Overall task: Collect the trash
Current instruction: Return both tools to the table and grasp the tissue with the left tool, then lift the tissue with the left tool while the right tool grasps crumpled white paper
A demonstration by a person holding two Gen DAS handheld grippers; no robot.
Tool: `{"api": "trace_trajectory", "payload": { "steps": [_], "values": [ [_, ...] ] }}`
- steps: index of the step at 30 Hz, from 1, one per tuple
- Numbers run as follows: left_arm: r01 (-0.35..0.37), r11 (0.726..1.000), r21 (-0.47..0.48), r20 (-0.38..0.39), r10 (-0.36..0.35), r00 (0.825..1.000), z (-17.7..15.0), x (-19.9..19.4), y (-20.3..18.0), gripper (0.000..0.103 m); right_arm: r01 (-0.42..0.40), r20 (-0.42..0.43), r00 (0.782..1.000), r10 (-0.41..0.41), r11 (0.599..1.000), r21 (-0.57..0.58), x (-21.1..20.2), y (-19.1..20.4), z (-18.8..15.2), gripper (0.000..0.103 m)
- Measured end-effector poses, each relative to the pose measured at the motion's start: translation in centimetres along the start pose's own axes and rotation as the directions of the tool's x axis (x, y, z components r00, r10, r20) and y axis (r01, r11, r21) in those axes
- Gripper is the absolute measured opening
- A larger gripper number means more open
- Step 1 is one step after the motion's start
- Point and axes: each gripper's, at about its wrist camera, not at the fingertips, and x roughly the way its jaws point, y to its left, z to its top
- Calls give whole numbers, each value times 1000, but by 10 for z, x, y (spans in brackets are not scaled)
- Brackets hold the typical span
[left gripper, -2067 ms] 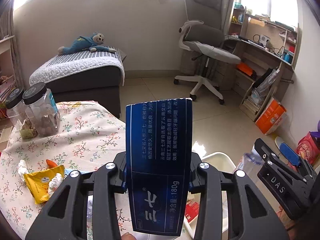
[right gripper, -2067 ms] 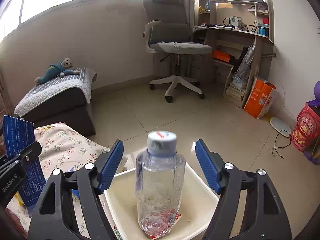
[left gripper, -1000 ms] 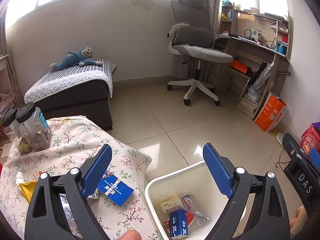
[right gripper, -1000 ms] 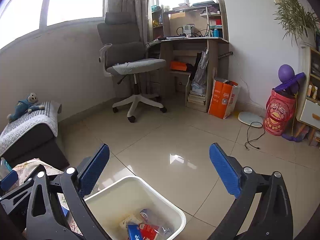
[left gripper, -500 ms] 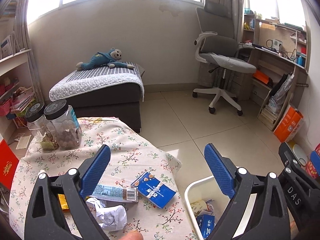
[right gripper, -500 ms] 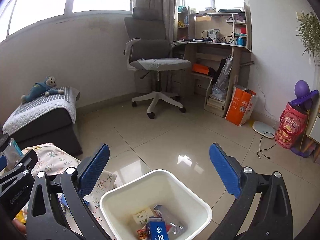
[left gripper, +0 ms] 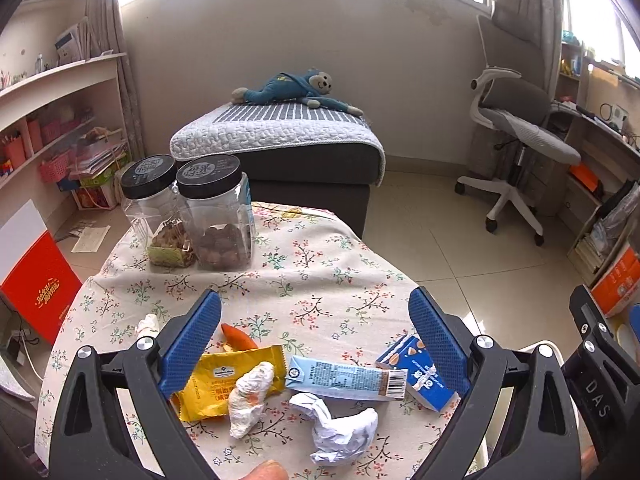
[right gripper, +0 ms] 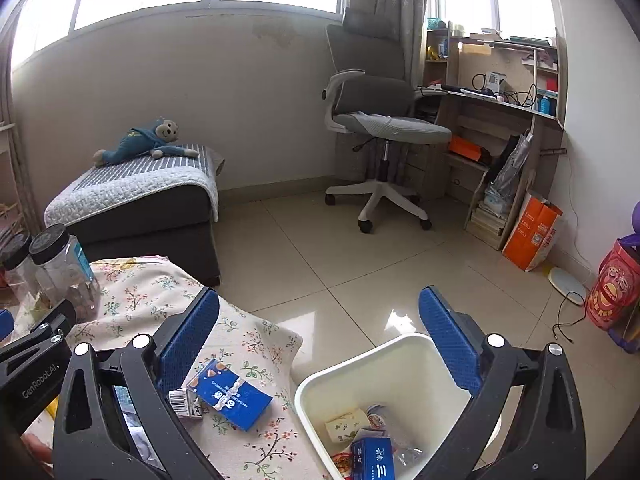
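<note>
i have the left gripper point(left gripper: 316, 344) above the round table with the floral cloth point(left gripper: 304, 264), its blue pads spread wide and holding nothing. between and just below the pads lies the litter: a yellow snack wrapper point(left gripper: 224, 380) with a white crumpled wad point(left gripper: 250, 398) resting on it, a pale blue wrapper point(left gripper: 346, 378) lying flat beside it, a larger crumpled white paper point(left gripper: 340, 432) nearer the camera, and a blue carton point(left gripper: 416, 372) lying on its side at the table's right edge. an orange scrap point(left gripper: 240, 336) sits just behind the yellow wrapper. two black-lidded clear jars point(left gripper: 200, 216) stand upright, touching, at the far side of the table.

my right gripper point(right gripper: 318, 344) is also spread wide and empty, over the gap between the table edge and the white bin point(right gripper: 360, 372) on the floor. the bin stands just beside the table and holds several items, among them a dark blue box point(right gripper: 372, 464) and a patterned paper cup point(right gripper: 346, 428); a clear crumpled item in there i cannot identify.
</note>
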Motion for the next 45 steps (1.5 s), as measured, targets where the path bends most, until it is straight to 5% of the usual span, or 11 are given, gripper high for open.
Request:
{"api": "trace_trajectory", "payload": {
  "steps": [6,12,20,23,25,27,29,34,40,43,45],
  "values": [
    [-129,991,-45,-82,125,989,-7,33,63,92,-71,-57,996,67,995,-63,9,48,-8,96],
    [-261,960,-99,-220,234,947,-14,84,137,92,-148,-108,985,131,975,-167,16,97,-20,96],
    [-241,941,-239,-443,115,889,-40,146,206,89,-316,-198,942,270,911,-264,14,147,-33,96],
    [-206,944,-256,-484,59,873,-52,162,213,73,-326,-233,936,265,901,-285,18,157,-36,96],
    [-193,951,-241,-503,48,863,-59,168,212,52,-321,-261,932,250,905,-279,26,157,-36,96],
    [-199,960,-196,-470,86,878,-58,165,209,37,-334,-325,913,245,908,-254,40,152,-37,96],
    [-182,960,-213,-461,65,885,-57,162,209,37,-363,-401,877,265,912,-191,53,142,-37,96],
    [-141,957,-252,-385,35,922,-35,132,210,36,-488,-578,743,338,864,-123,62,132,-48,96],
    [-24,970,-242,-270,-44,962,6,79,190,36,-533,-669,707,227,793,-295,47,148,-89,96],
    [4,984,-178,-234,-46,971,20,58,177,37,-528,-679,702,214,796,-295,51,148,-98,96],
    [18,990,-140,-224,-49,973,22,44,168,37,-528,-706,676,210,807,-265,59,148,-103,96]
  ]
}}
